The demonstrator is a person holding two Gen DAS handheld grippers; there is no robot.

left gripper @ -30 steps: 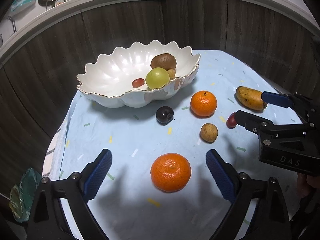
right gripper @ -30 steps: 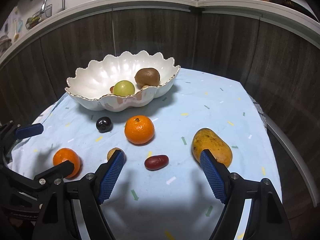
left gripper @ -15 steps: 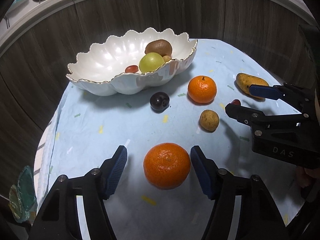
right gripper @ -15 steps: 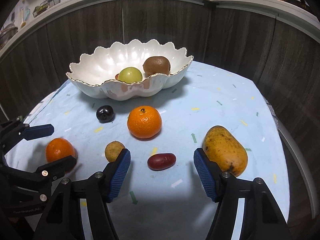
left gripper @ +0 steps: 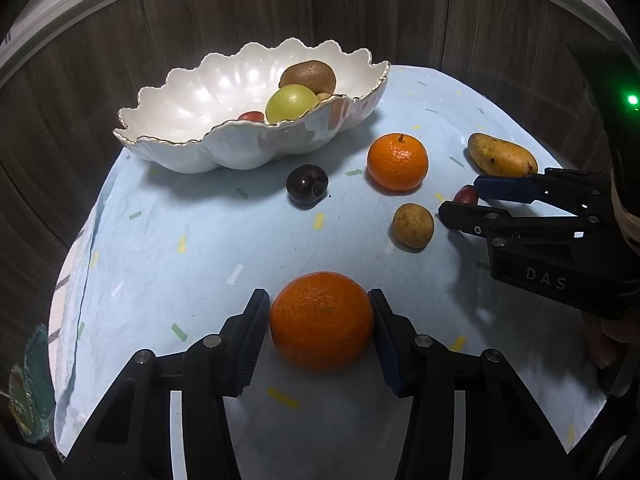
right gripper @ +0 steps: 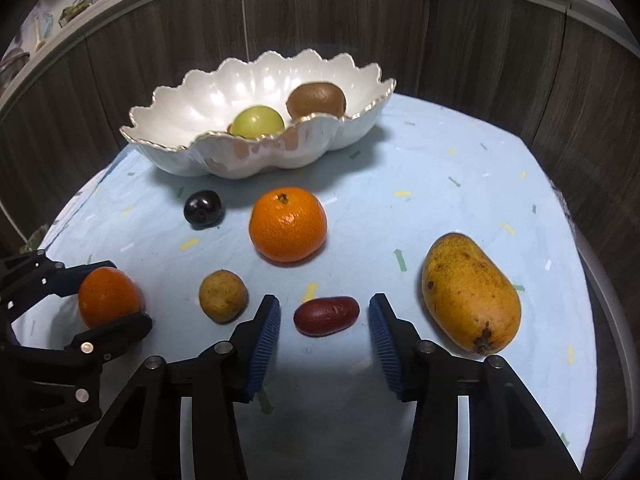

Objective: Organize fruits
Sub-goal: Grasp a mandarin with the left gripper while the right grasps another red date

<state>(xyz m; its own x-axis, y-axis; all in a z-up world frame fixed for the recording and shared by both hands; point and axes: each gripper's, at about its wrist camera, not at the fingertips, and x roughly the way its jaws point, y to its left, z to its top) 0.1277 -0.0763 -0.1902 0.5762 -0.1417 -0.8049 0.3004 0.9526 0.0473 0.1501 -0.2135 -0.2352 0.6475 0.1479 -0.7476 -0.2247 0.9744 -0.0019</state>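
A white scalloped bowl (left gripper: 192,120) holds a kiwi (left gripper: 308,74), a green fruit (left gripper: 290,104) and small fruits. My left gripper (left gripper: 320,320) is shut on a near mandarin (left gripper: 322,320) that rests on the cloth; it also shows in the right wrist view (right gripper: 108,296). My right gripper (right gripper: 324,320) is open, its pads on either side of a small red fruit (right gripper: 326,315) without touching. On the cloth lie a second mandarin (right gripper: 288,224), a dark plum (right gripper: 203,207), a small brown fruit (right gripper: 223,295) and a mango (right gripper: 470,292).
A light blue cloth (left gripper: 180,240) covers the round table. Dark wood panels (left gripper: 380,12) curve close behind the bowl. The table edge drops off on the left (left gripper: 60,280) and on the right (right gripper: 600,300). A green object (left gripper: 28,384) lies off the table's left.
My left gripper moved forward and closed on the near mandarin. My right gripper moved forward and narrowed around the small red fruit.
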